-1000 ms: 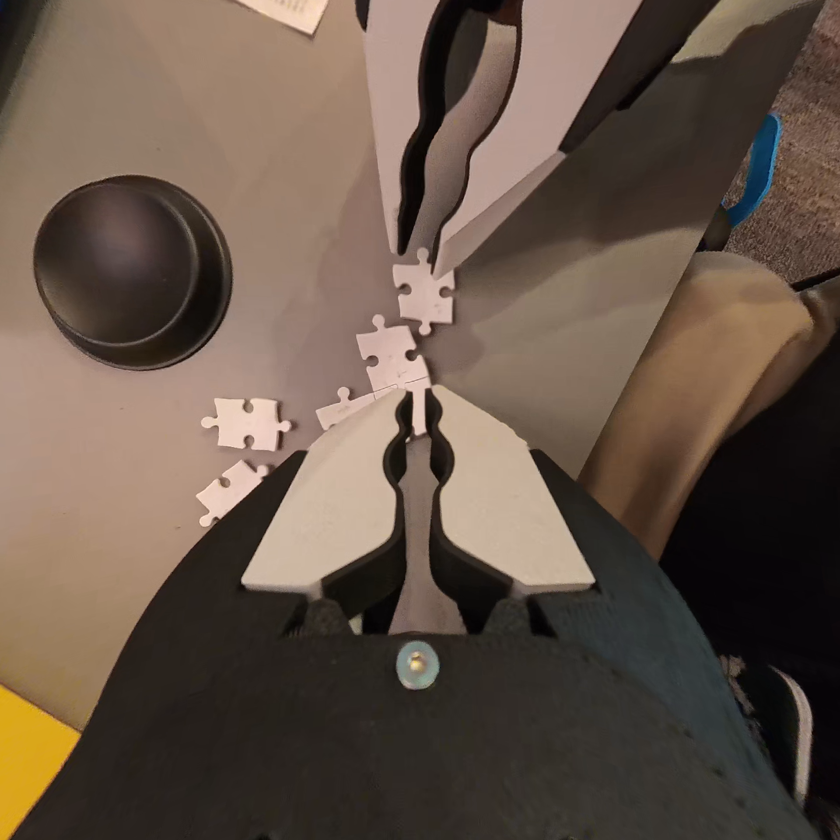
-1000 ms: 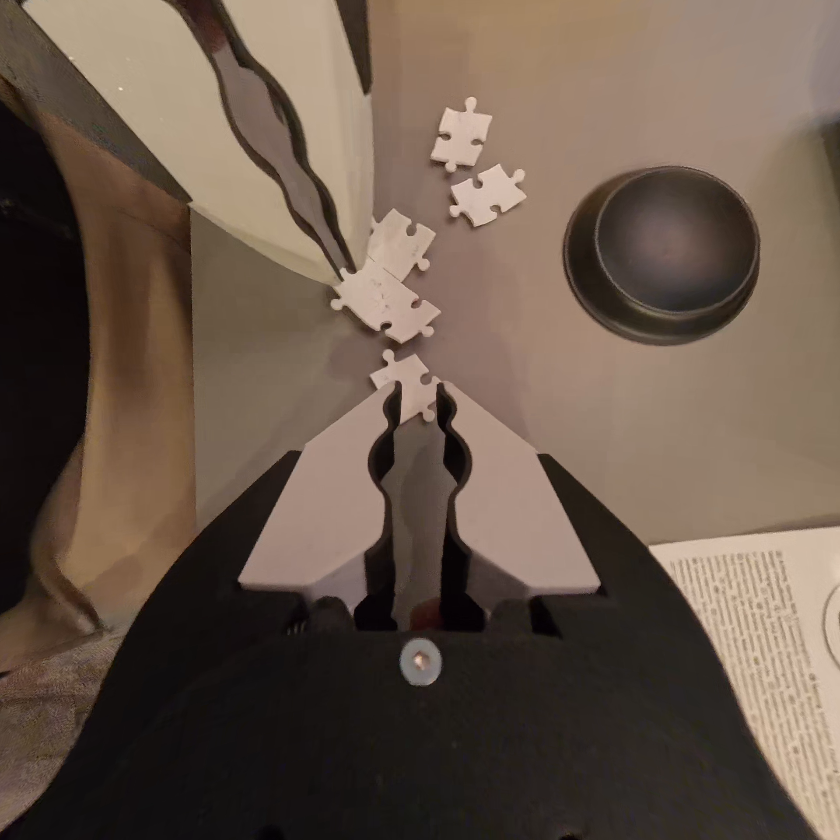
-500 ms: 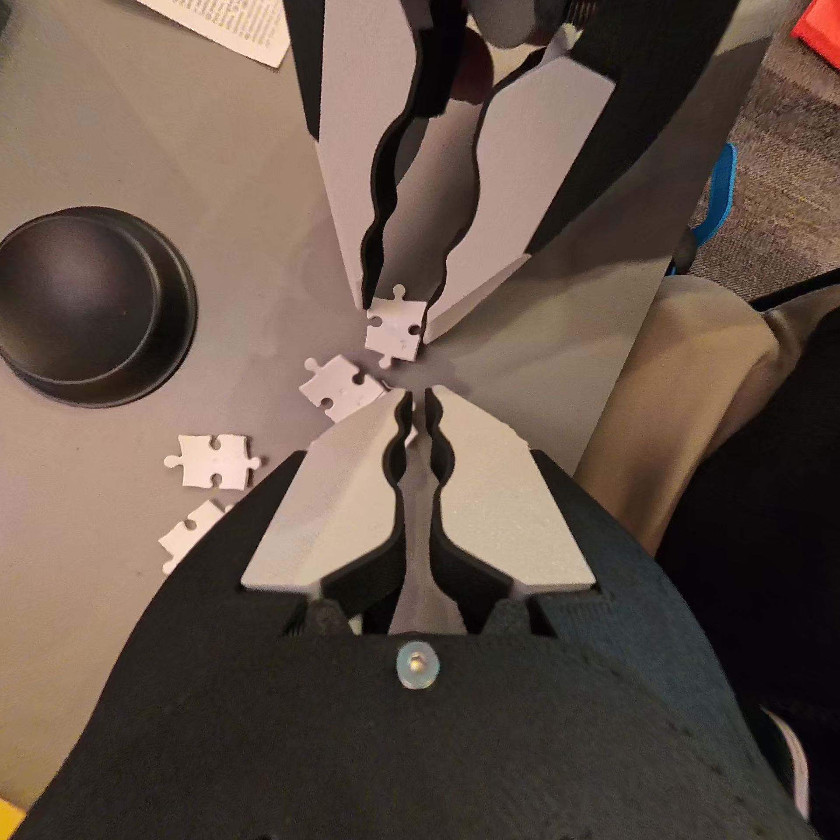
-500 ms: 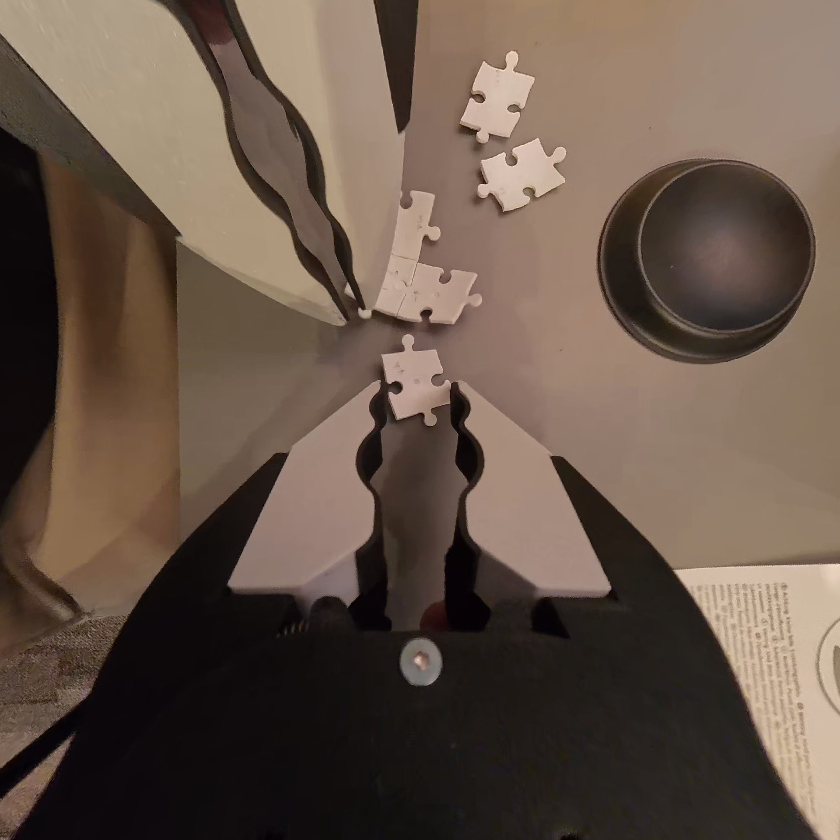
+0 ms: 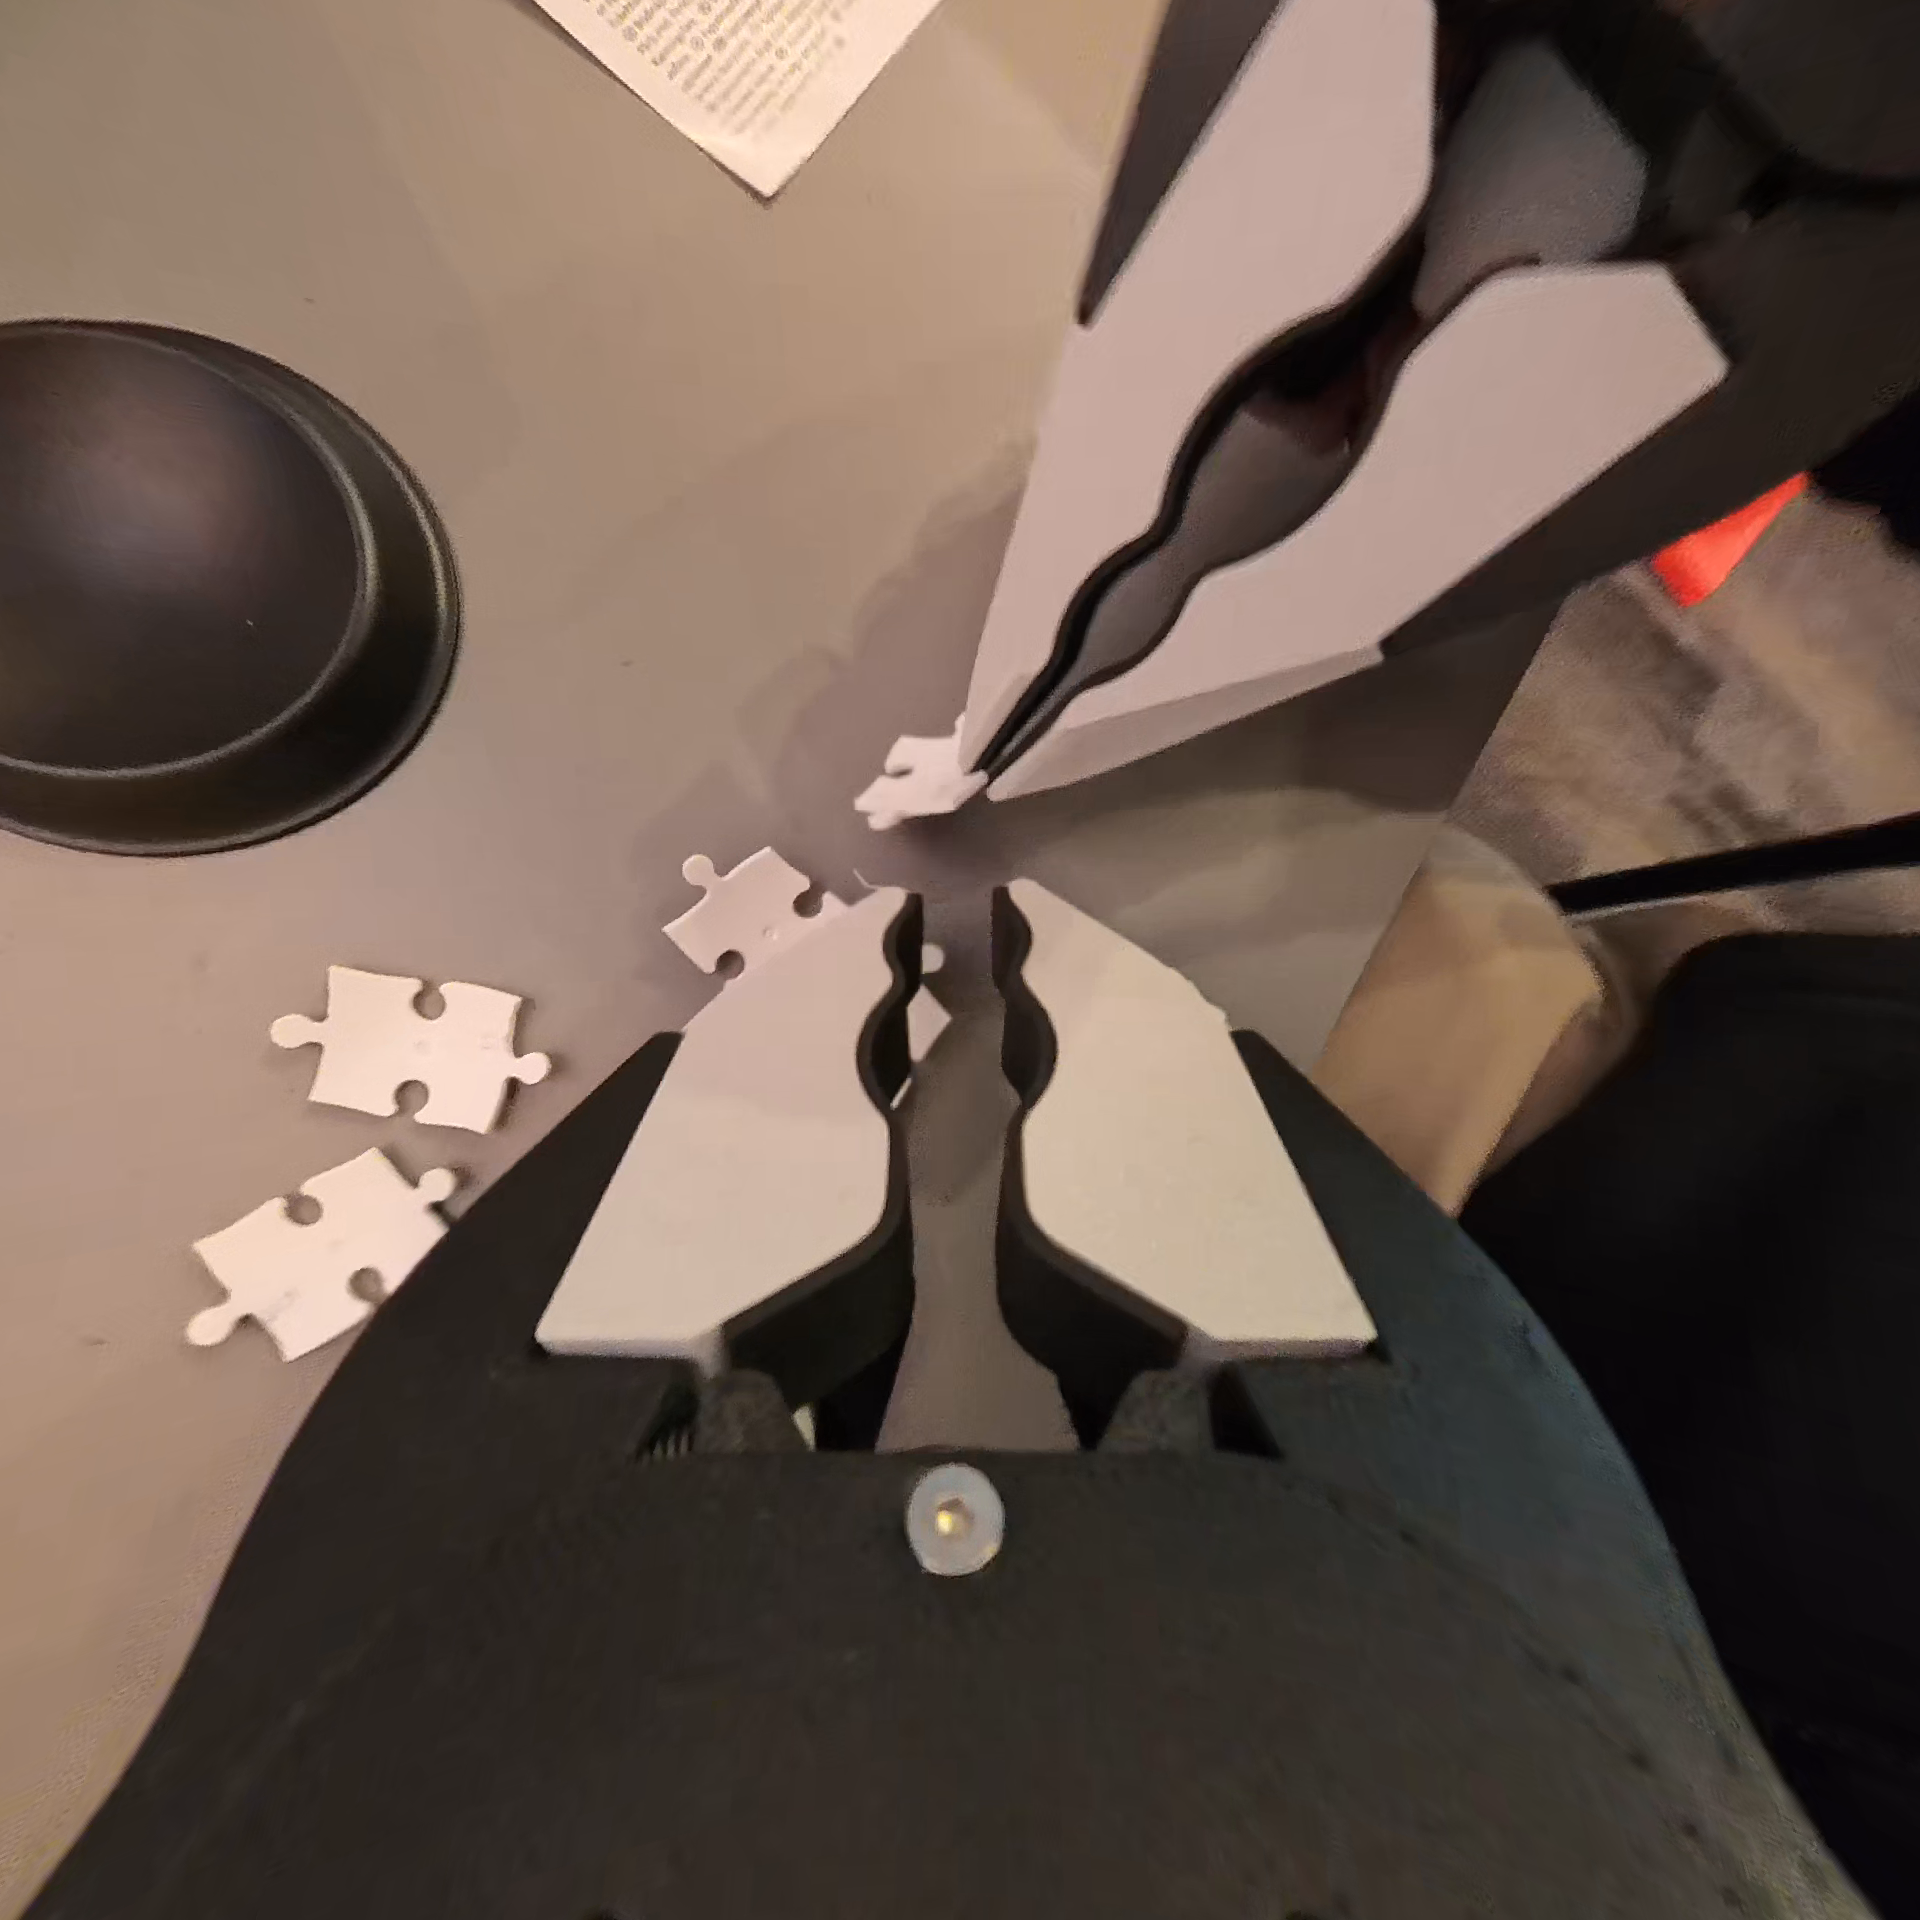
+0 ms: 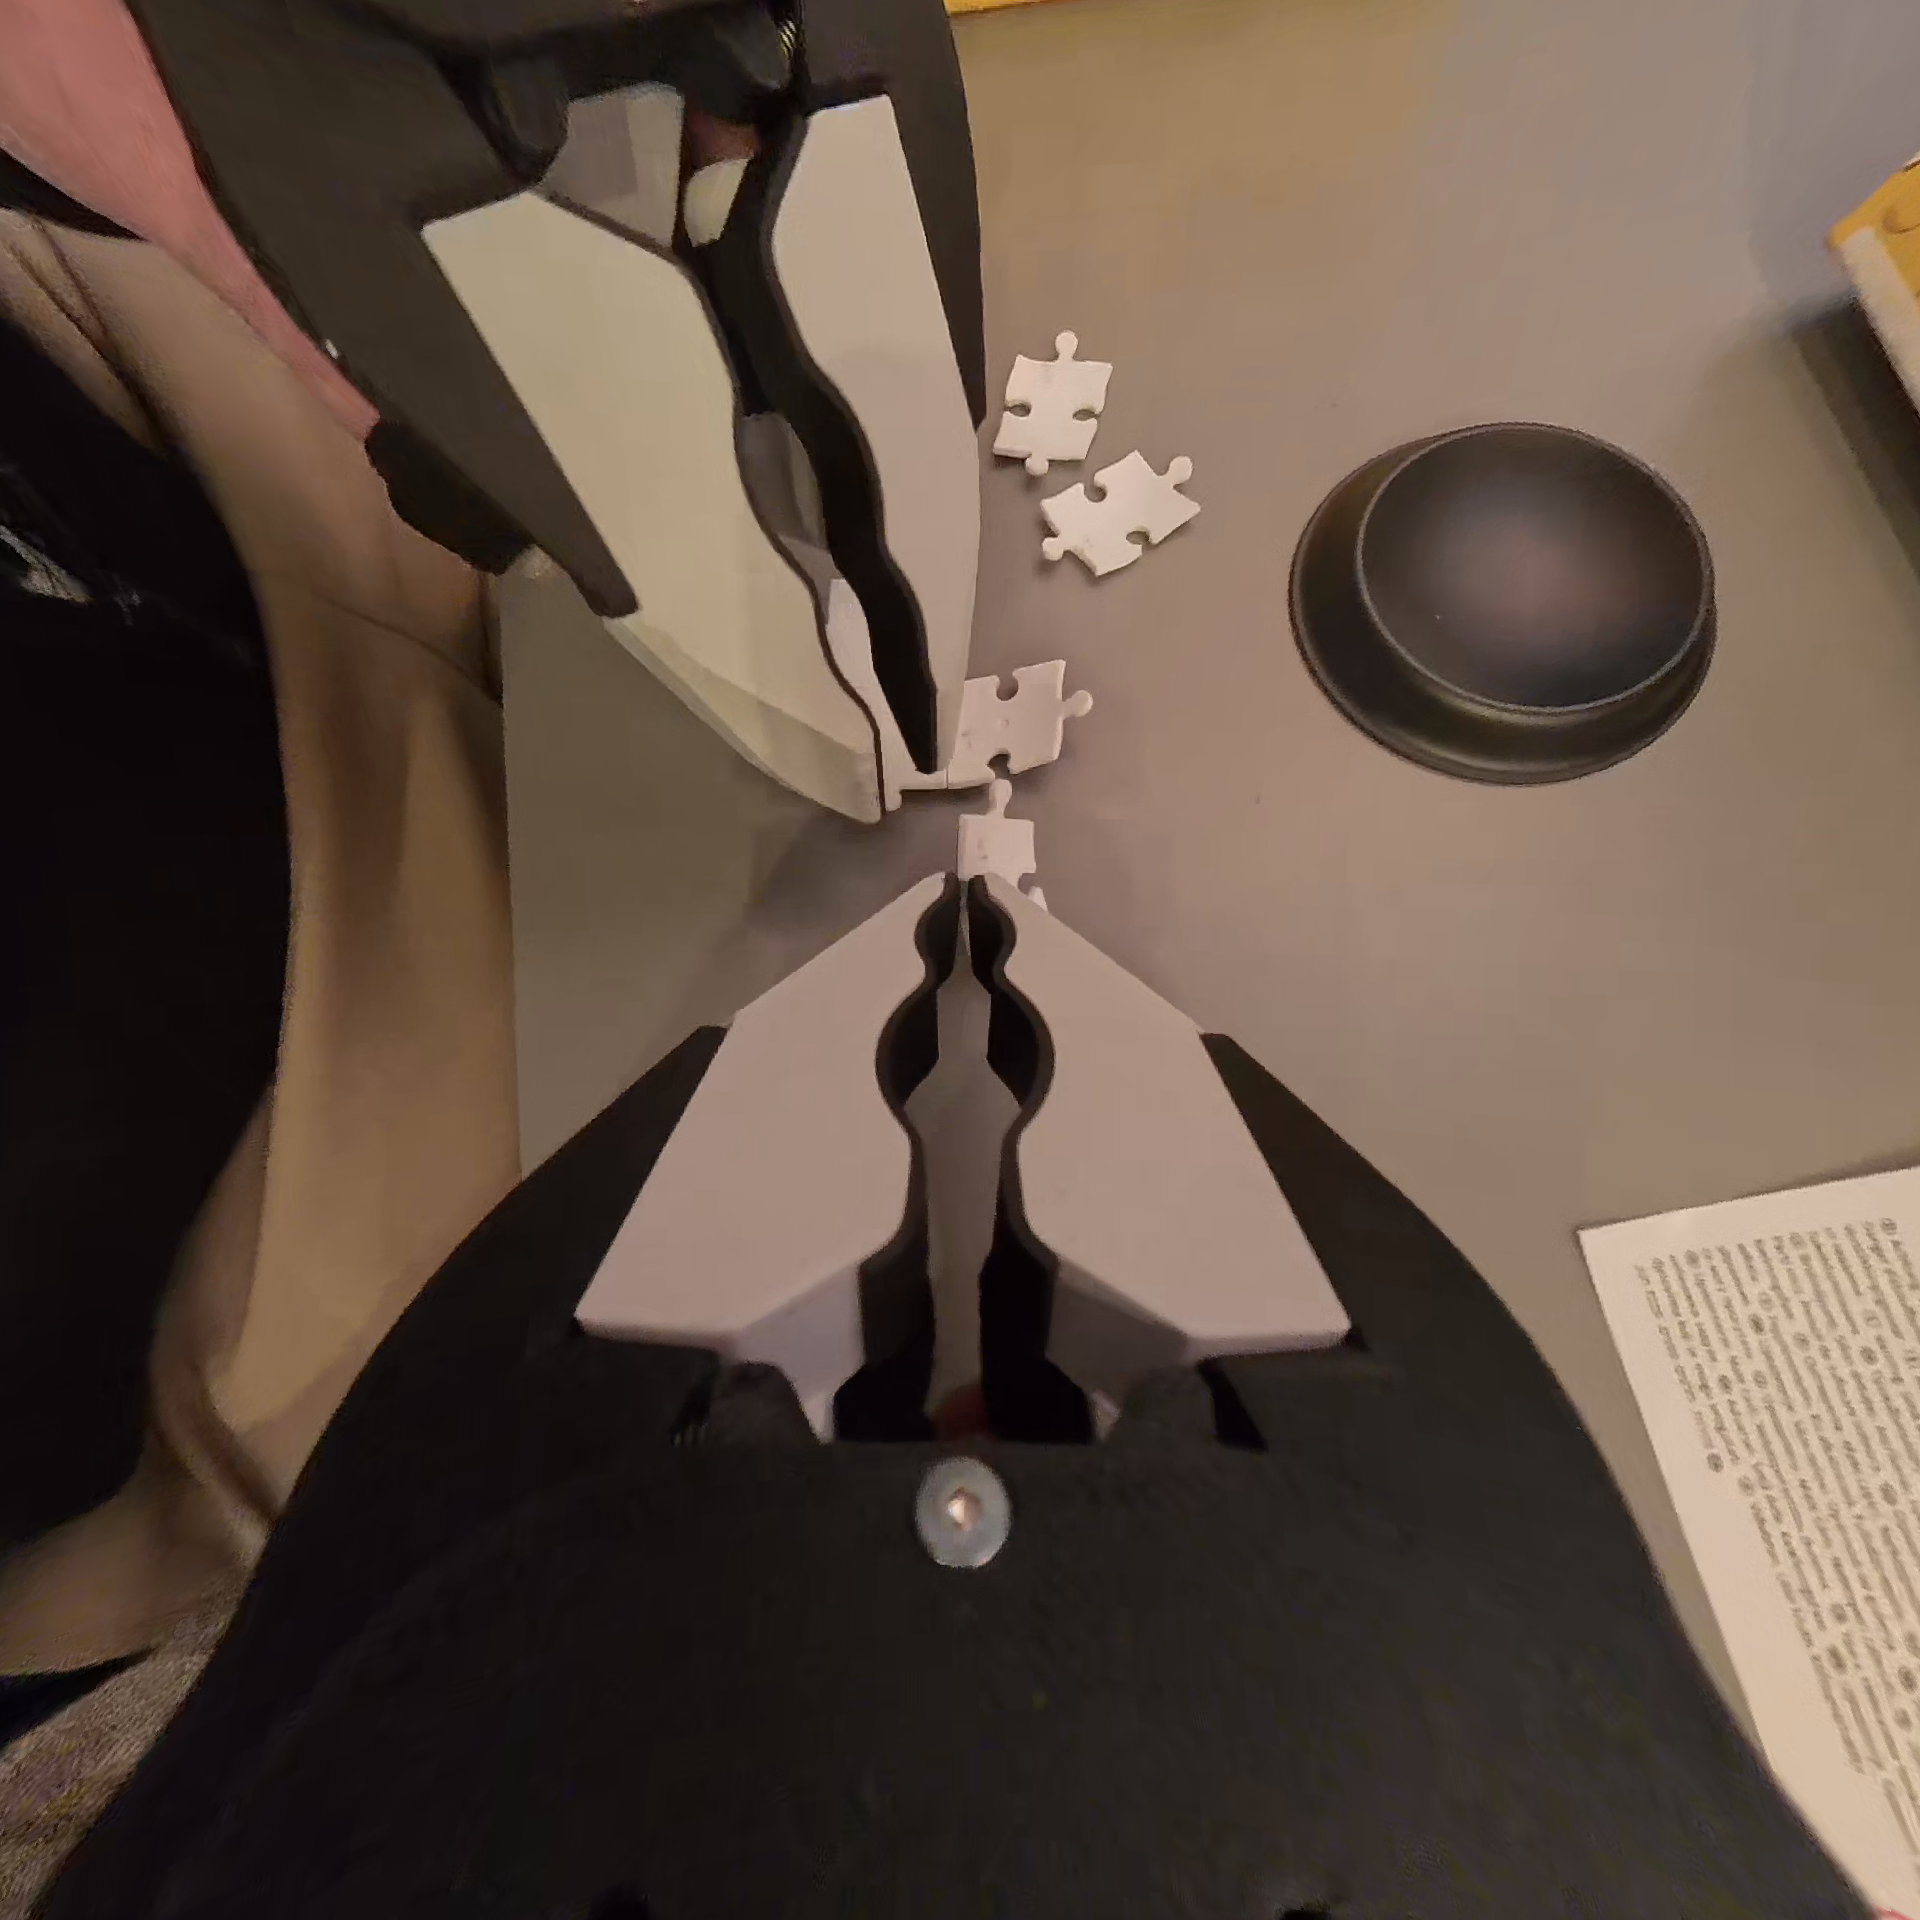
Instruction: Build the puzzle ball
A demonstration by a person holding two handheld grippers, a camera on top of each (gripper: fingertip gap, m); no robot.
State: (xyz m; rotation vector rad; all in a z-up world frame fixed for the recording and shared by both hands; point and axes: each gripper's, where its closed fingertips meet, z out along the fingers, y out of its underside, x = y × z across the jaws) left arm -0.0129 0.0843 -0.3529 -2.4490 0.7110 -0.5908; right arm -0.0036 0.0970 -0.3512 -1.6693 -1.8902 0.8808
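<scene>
Your right gripper (image 6: 961,883) pinches a white puzzle piece (image 6: 995,842); at its 11 o'clock, your left gripper (image 5: 956,899) stands slightly open.

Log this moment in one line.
step: joining pieces | right gripper: shut on piece | left gripper: tips at pair, grip unclear | piece close to pair, not joined

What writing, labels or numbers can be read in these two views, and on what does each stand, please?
Printed sheet: dense lines of small print with tiny round symbols; the wording is not quoted here.
White puzzle pieces: only faint specks, too small to read as text.
Black dome: no writing visible.
</scene>
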